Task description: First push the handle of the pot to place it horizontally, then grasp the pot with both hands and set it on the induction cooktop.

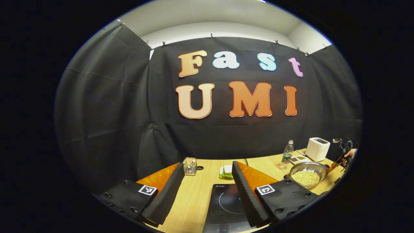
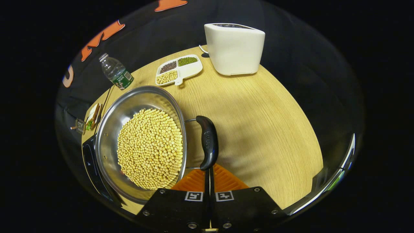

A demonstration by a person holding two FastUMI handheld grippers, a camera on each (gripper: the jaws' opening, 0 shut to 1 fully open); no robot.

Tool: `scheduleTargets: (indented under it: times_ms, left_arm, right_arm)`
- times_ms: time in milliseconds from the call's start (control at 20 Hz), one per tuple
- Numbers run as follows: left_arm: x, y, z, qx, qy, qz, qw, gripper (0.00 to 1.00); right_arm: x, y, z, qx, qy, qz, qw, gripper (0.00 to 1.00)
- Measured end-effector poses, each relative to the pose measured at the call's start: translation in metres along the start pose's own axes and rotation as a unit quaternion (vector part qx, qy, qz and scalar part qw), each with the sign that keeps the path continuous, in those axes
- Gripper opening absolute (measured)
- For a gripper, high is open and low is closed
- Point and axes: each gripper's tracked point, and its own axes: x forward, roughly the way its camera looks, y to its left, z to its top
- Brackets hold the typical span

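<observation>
Right now my right gripper [image 2: 208, 173] has its two fingers pressed together with nothing between them, the tips just at the lower end of the black curved handle [image 2: 208, 142] of the shiny steel pot [image 2: 142, 142]. My left gripper [image 1: 207, 191] hangs with its jaws spread wide and empty above the black glass induction cooktop [image 1: 226, 207].

In the right gripper view the pot sits on the round pale wooden table [image 2: 258, 129], its far rim overlapping the cooktop's edge, not yet on the ring. It is filled with a deep heap of yellow soybeans [image 2: 150, 152].

I judge it heavy and stiff, with polished walls too slick and rounded to pinch. The beans are loose and will roll or spill if the pot tilts, so any lift must stay level. The handle hangs on thin wire brackets and looks made to swing, so a light nudge should turn it. For carrying I would take this handle on one side and its partner opposite; I cannot make out a second handle clearly.

Some embossed lettering runs along the handle, too small to read. The clear plastic bottle [image 2: 115, 75] wears a green label I cannot read either.
</observation>
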Motion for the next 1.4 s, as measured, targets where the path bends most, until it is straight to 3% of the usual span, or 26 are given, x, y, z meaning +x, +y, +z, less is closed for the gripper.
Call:
scheduleTargets:
  times_ms: [500,750,850,950,1100,1150,1200,1400]
  left_arm:
    - [0.001,-0.047,-0.014,0.028,0.015,-0.048,0.998,0.95]
    - [0.023,-0.098,-0.034,-0.007,0.062,-0.095,0.994,0.96]
    - [0.031,-0.126,-0.046,-0.033,0.096,-0.117,0.988,0.96]
    - [0.041,-0.157,-0.061,-0.054,0.133,-0.139,0.980,0.96]
    - [0.052,-0.207,-0.082,-0.069,0.193,-0.174,0.963,0.96]
    - [0.054,-0.223,-0.089,-0.070,0.211,-0.187,0.957,0.96]
    - [0.059,-0.237,-0.095,-0.070,0.229,-0.196,0.951,0.97]
    - [0.068,-0.297,-0.122,-0.061,0.290,-0.229,0.927,0.97]
  right_arm:
    - [0.018,0.004,0.032,-0.019,-0.001,-0.005,1.000,0.00]
    - [0.003,0.000,0.033,-0.023,-0.012,0.024,0.999,0.01]
    - [-0.008,-0.005,0.037,-0.026,-0.025,0.031,0.999,0.06]
    - [-0.020,-0.005,0.042,-0.024,-0.038,0.046,0.998,0.15]
    - [-0.037,-0.006,0.053,-0.033,-0.060,0.060,0.996,0.40]
    - [-0.041,-0.004,0.058,-0.036,-0.067,0.062,0.995,0.41]
    - [-0.046,-0.003,0.061,-0.039,-0.072,0.067,0.994,0.56]
    - [-0.048,0.010,0.065,-0.054,-0.069,0.075,0.993,0.76]
